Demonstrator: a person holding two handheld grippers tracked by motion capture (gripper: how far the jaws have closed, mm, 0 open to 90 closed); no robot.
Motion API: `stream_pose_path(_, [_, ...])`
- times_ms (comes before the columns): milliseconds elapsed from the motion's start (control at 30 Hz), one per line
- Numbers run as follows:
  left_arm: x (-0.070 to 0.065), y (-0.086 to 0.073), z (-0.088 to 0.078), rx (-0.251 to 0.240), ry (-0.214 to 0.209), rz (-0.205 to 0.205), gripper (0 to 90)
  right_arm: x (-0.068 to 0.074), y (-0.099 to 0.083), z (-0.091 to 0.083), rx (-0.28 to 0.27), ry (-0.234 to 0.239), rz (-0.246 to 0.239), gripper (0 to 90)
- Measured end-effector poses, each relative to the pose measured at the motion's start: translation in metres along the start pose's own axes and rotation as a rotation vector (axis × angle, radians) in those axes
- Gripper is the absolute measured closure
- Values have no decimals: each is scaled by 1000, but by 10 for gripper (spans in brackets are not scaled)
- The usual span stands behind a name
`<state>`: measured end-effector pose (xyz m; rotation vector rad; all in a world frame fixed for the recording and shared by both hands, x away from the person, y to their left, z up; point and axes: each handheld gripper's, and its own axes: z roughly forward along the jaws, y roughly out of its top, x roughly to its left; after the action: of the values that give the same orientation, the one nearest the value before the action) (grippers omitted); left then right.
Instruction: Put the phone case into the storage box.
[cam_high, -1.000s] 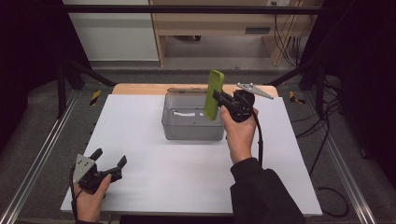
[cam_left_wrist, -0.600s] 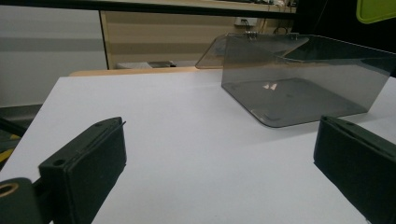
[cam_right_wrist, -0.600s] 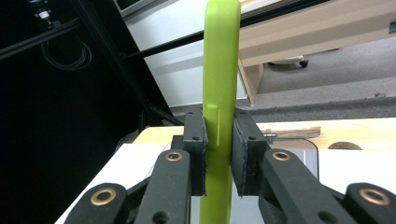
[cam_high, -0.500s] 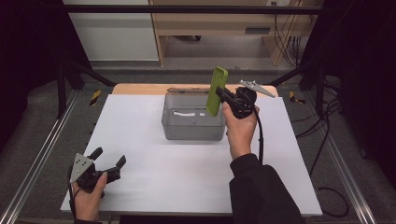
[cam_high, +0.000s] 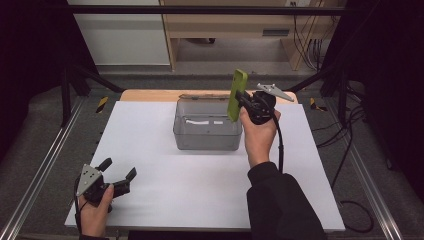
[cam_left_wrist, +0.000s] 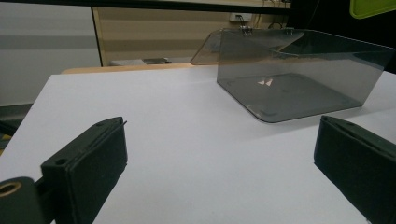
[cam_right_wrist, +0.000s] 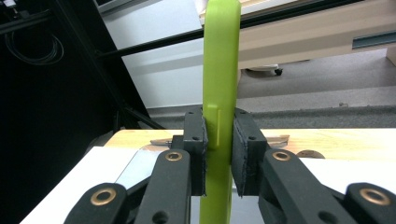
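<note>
Holding the green phone case (cam_high: 237, 94) upright, my right gripper (cam_high: 247, 102) has its two pads pressed on the flat faces of the case, low on its length, so most of it stands up above the jaws. From the high view I see the case hanging in the air over the right end of the clear grey box (cam_high: 207, 131), above its right wall. The box is open at the top, with its lid (cam_high: 200, 96) folded back behind it over the wooden board (cam_high: 150, 95). It sits toward the far middle of the white table (cam_high: 160, 185). Between the box and the table's right edge lies a strip of bare surface, where my right hand (cam_high: 259, 137) is. The whole near half of the table is open to me.

My left gripper (cam_high: 116, 175) rests near the front left corner, just inside the edge, its jaws spread wide with nothing between them. In the left gripper view bare tabletop runs from the jaws to the box.
</note>
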<state>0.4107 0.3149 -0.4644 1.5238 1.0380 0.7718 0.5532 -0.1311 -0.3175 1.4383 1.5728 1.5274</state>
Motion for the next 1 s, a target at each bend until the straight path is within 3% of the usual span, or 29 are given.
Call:
stream_pose_path(433, [0, -1, 2, 8, -27, 23, 22, -2, -2, 3, 20, -33, -53, 780])
stream_pose_path(800, [-1, -1, 2, 9, -44, 31, 21, -8, -5, 8, 61, -60, -58, 780])
stream_pose_path(1000, [-3, 1, 2, -13, -90, 65, 22, -10, -6, 9, 69, -60, -60, 779])
